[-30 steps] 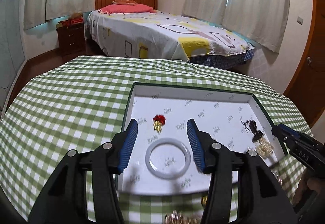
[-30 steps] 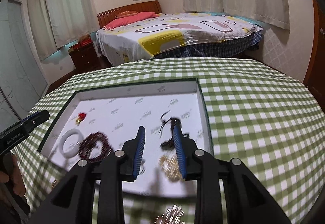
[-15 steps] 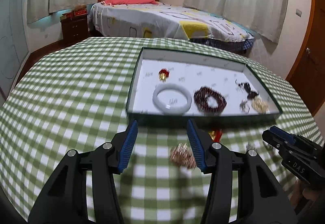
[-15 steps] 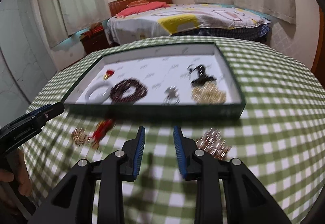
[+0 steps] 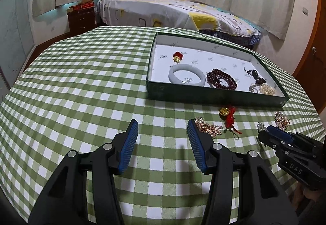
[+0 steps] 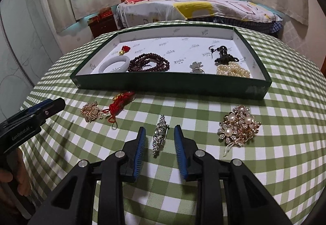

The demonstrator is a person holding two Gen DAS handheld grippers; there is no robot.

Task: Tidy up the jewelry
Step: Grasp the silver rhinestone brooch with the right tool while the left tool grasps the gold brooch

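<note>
Raised letters "DAS" mark the black body of the right gripper [image 5: 264, 133] where it shows from the left wrist camera; the left gripper [image 6: 54, 105], seen from the right one, reads "GenRobot.AI". Both have ribbed blue pads on black plastic fingers.

The right gripper's jaws are spread, pinching nothing; a slim rhinestone bar brooch [image 6: 160, 135] lies flat on the green-and-white gingham tablecloth [image 6: 285, 123] in the gap between them, clear of both pads. To their right sits a gold cluster brooch with round pearls [image 6: 239, 125]. Ahead to the left lie a red knotted cord charm with a gold bead [image 6: 120, 102] and a small gold filigree brooch [image 6: 91, 111].

The left gripper's jaws are spread wide over bare cloth.

Beyond both stands a dark green box lid [image 6: 163, 84], its white lining printed with small logos too small to read. Inside lie a smooth white bangle [image 6: 115, 63], dark red beads [image 6: 150, 62], a silvery ring [image 6: 196, 68], pearls [image 6: 232, 70] and a black pendant [image 6: 223, 54].
</note>
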